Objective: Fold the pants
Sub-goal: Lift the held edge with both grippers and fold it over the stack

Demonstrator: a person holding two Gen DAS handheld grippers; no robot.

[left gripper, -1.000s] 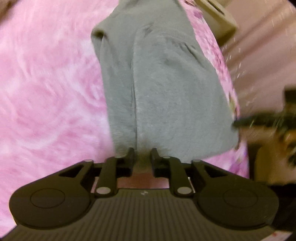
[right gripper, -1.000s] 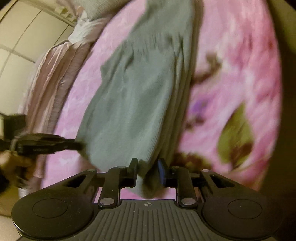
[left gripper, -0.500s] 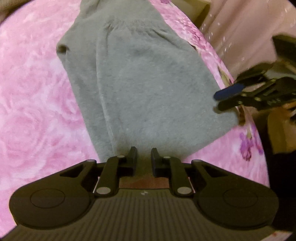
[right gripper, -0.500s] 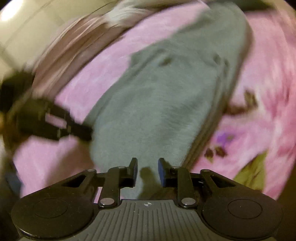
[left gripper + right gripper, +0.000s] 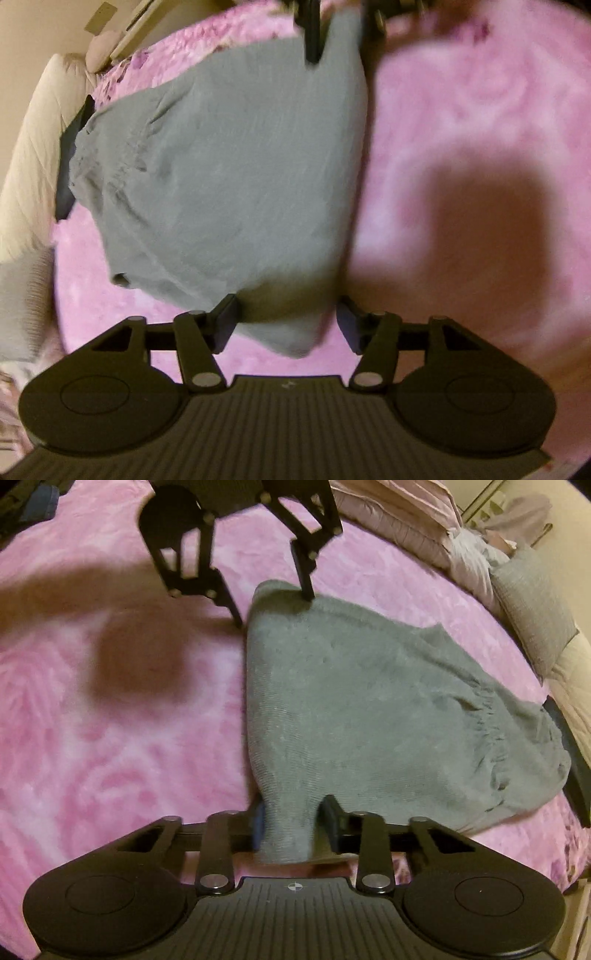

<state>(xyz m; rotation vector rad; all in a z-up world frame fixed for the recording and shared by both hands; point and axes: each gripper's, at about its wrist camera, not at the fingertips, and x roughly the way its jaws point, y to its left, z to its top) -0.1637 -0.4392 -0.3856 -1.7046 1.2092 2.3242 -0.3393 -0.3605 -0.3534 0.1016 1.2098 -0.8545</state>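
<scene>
The grey pants [image 5: 236, 177] lie folded and flat on the pink blanket [image 5: 461, 129], gathered waistband to the left. My left gripper [image 5: 287, 321] is over their near corner, its jaws opening, with the cloth loose between the spread fingers. In the right wrist view the pants [image 5: 369, 701] spread away to the right. My right gripper [image 5: 294, 821] is closing on the other corner, and both pads press the bunched cloth. Each gripper shows at the top of the other's view: the right gripper [image 5: 340, 33] and the left gripper [image 5: 273, 607].
The fluffy pink blanket [image 5: 110, 738] covers a bed. Pale bedding [image 5: 29, 147] and a grey pillow [image 5: 528, 602] lie along the waistband side. A dark flat object [image 5: 569, 757] sits at that edge, partly under the pants. Gripper shadows fall on the blanket.
Both grippers rolled over and came down, laying the pants flat on the blanket. The left jaws opened and let go of their corner. The right still holds its corner.
</scene>
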